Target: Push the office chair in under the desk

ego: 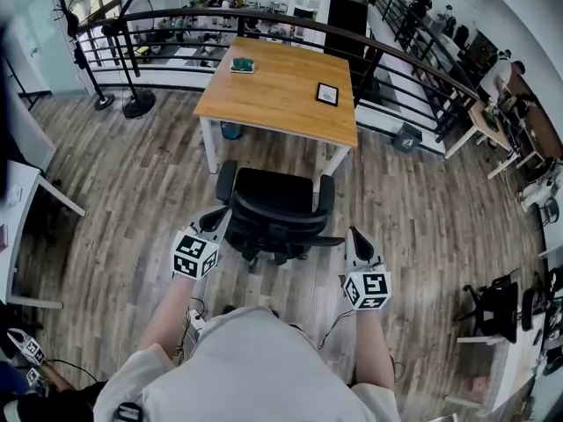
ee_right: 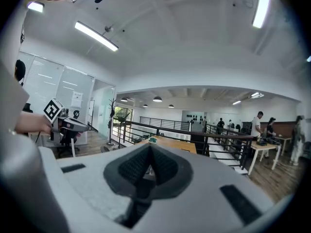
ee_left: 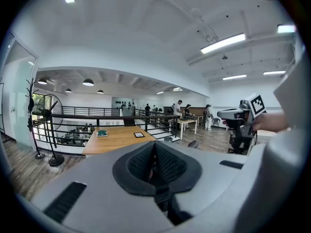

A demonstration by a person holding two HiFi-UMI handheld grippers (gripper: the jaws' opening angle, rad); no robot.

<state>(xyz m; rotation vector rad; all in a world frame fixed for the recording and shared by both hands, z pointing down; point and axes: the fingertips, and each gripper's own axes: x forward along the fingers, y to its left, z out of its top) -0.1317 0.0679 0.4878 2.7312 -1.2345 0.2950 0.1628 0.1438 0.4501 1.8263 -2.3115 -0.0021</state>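
Note:
A black office chair [ego: 274, 211] stands on the wood floor just in front of a wooden desk [ego: 280, 95] with white legs, its back toward me. My left gripper [ego: 212, 223] sits by the chair's left armrest, shut, nothing between its pads. My right gripper [ego: 355, 236] hangs just off the chair's right side, also shut and empty. In the left gripper view the jaws [ee_left: 155, 165] are closed, the desk [ee_left: 114, 138] lies ahead and the right gripper [ee_left: 241, 118] shows at the right. The right gripper view shows its closed jaws [ee_right: 148, 167] and the desk [ee_right: 171, 144] beyond.
A green object [ego: 242, 64] and a black tablet [ego: 327, 94] lie on the desk. A blue bin [ego: 230, 130] sits under it. A black railing [ego: 387, 47] runs behind. A fan stand [ego: 137, 104] is at left, another black chair [ego: 497, 310] at right.

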